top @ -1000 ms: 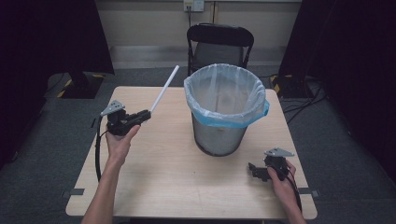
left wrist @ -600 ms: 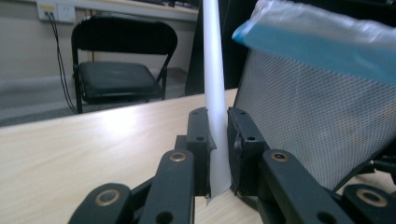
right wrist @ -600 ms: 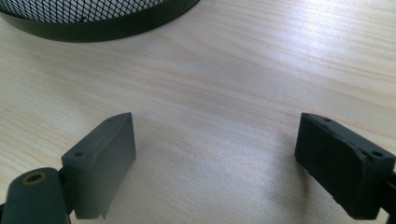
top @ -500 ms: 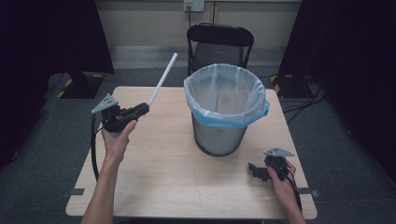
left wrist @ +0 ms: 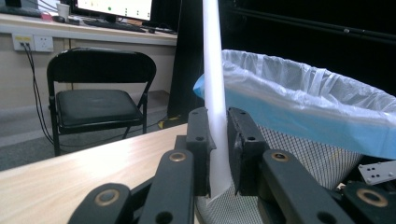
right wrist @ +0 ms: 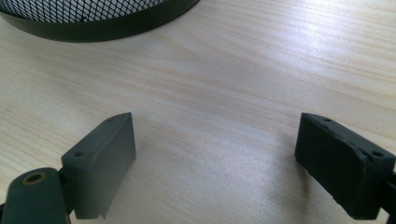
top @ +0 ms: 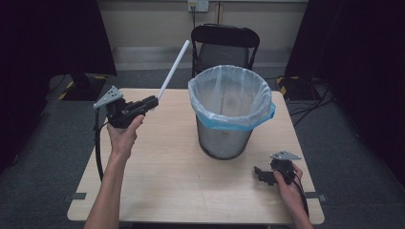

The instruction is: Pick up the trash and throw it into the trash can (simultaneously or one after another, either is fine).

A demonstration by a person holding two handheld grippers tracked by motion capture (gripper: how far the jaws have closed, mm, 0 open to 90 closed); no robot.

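Note:
A long white tube [top: 173, 70] slants up and away to the right, held at its lower end by my left gripper [top: 152, 101], which is shut on it and raised above the table's left side. In the left gripper view the tube [left wrist: 213, 79] stands between the two black jaws, with my left gripper [left wrist: 217, 149] clamped around it. A mesh waste bin [top: 230, 110] lined with a clear and blue bag stands mid-table; its bagged rim [left wrist: 308, 98] sits just beyond the tube. My right gripper [top: 260, 174] rests low on the table's near right, open, with bare wood between its jaws [right wrist: 215, 154].
The wooden table [top: 172, 176] has open surface in front of the bin. A black folding chair [top: 224, 45] stands behind the far edge. The bin's dark base ring [right wrist: 93, 23] lies just ahead of the right gripper. Dark curtains flank both sides.
My left gripper has lifted and drawn slightly back with the tube, whose free end now points higher. The right gripper has stayed put.

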